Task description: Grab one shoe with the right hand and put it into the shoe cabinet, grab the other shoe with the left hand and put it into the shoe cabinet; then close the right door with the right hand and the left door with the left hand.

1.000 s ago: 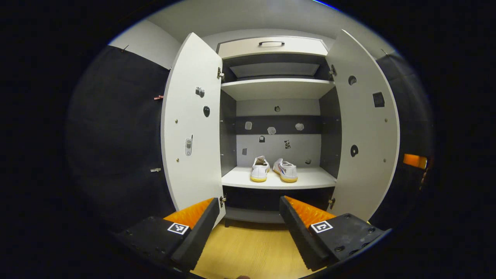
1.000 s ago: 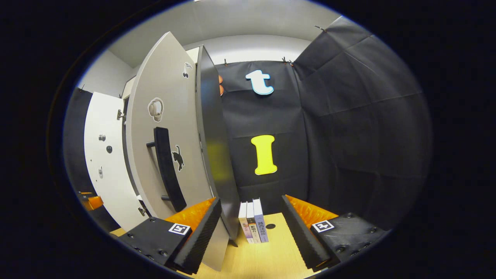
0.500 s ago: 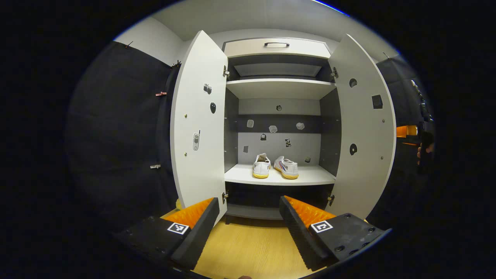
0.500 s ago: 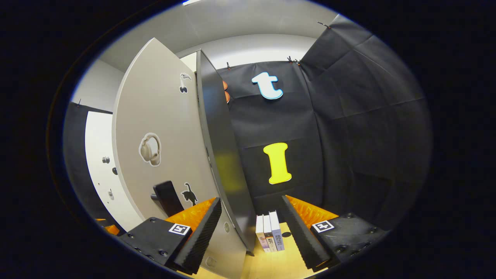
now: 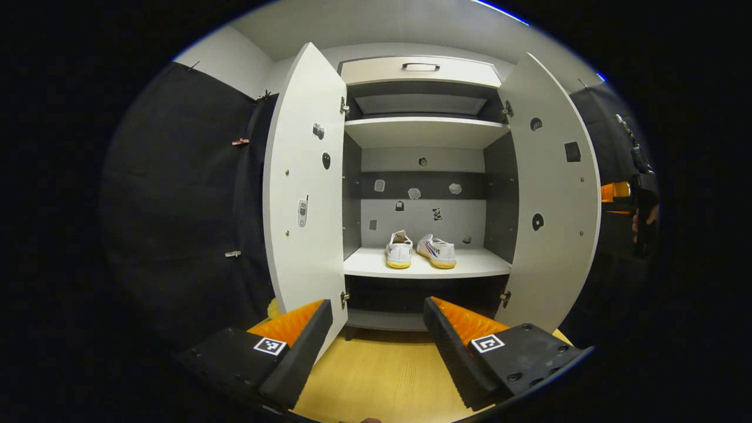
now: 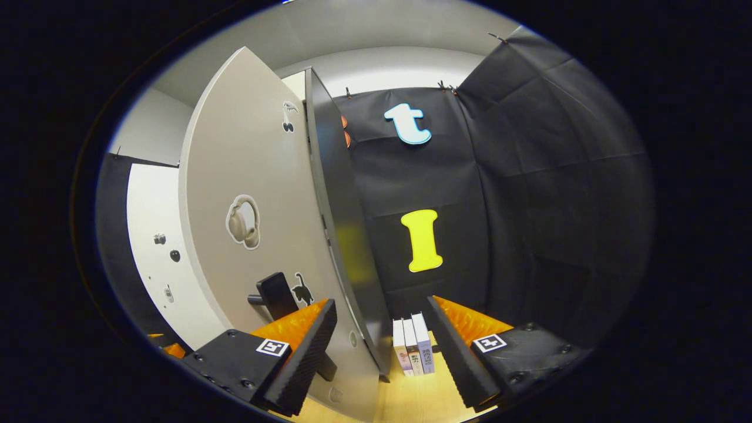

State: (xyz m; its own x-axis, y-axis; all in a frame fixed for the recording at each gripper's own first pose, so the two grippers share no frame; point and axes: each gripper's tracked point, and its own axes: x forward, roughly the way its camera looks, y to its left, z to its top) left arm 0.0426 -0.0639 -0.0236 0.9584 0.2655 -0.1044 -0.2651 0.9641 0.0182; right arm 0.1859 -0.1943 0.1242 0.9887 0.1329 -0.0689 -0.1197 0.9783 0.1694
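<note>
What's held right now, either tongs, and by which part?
Nothing. The left tongs stand open in front of the cabinet, both shoes already on the shelf. The right tongs are open beside the right door, near its handle.

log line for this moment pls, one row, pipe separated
shoes: both on cabinet shelf | right door: open | left door: open | right gripper: open, by right door's handle | left gripper: open, facing cabinet

Left gripper view faces open cabinet [image 5: 420,135] frontally, right gripper view beside right door [image 6: 247,176]
</note>
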